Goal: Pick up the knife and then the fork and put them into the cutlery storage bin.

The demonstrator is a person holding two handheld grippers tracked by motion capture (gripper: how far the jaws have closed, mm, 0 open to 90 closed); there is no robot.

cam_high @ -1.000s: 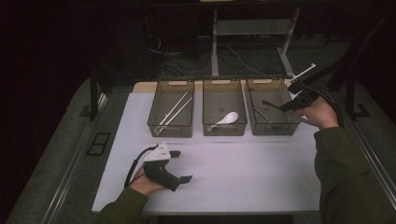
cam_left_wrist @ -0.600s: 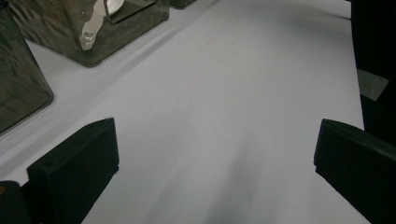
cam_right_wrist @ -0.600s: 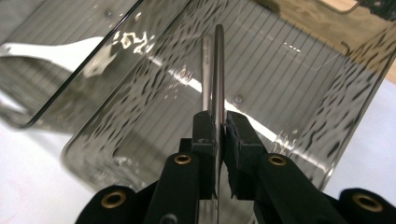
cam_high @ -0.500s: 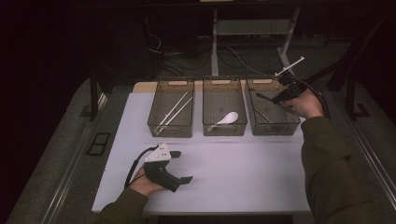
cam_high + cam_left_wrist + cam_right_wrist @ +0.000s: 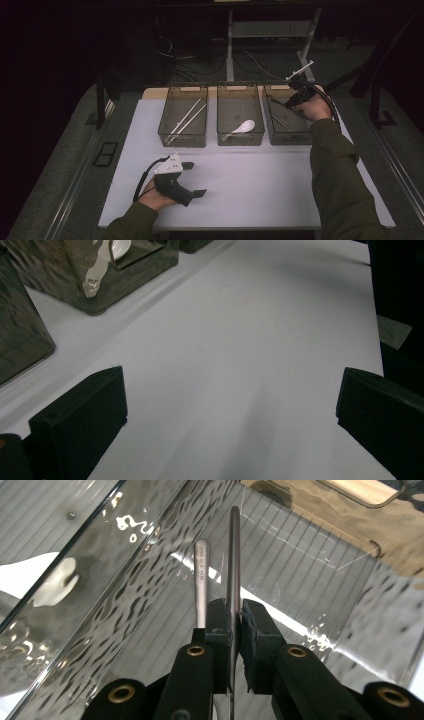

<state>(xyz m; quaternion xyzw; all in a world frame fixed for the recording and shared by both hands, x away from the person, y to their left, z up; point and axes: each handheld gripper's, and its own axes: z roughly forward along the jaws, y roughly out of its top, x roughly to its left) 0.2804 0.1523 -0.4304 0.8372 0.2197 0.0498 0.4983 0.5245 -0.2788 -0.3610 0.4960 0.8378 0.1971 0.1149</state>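
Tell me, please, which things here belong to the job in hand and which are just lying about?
In use:
- right gripper, shut on a metal utensil
- right bin, under it

Lying about:
- chopsticks in the left bin
- white spoon in the middle bin
- left gripper, open, over the mat

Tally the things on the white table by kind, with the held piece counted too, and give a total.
Clear bins: 3
Chopsticks in the left bin: 2
White spoon in the middle bin: 1
Metal utensils at the right bin, one lying, one clamped: 2
Total: 8
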